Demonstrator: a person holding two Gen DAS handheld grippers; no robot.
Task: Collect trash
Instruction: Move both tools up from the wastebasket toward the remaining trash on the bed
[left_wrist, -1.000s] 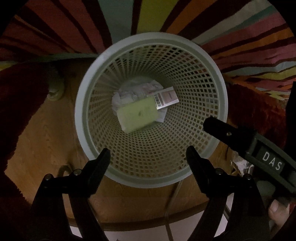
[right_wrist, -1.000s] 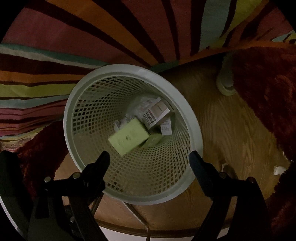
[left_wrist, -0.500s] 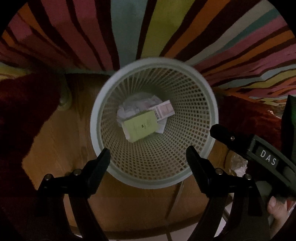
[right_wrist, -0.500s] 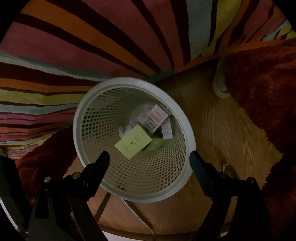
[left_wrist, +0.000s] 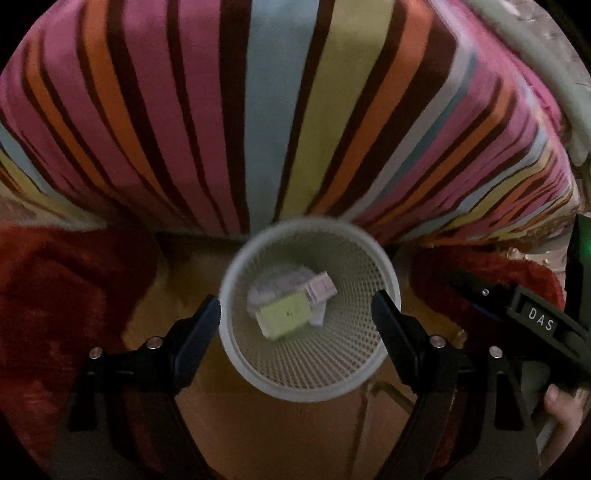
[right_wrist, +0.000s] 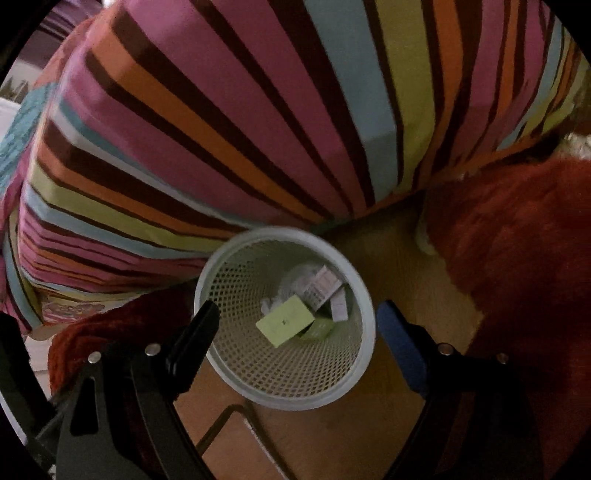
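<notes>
A pale mesh wastebasket stands on the wood floor, also in the right wrist view. Inside lie a yellow-green box, a pink-white carton and crumpled white paper; the box and carton show from the right too. My left gripper is open and empty, high above the basket. My right gripper is open and empty above it; its body shows at the right of the left wrist view.
A striped bedspread hangs over the bed edge right behind the basket. Dark red fluffy rugs lie on the floor on both sides. A thin metal frame lies on the floor near the basket.
Both grippers have risen well away from the basket, which now looks much smaller. More of the striped bedspread has come into view. Both stay open and empty.
</notes>
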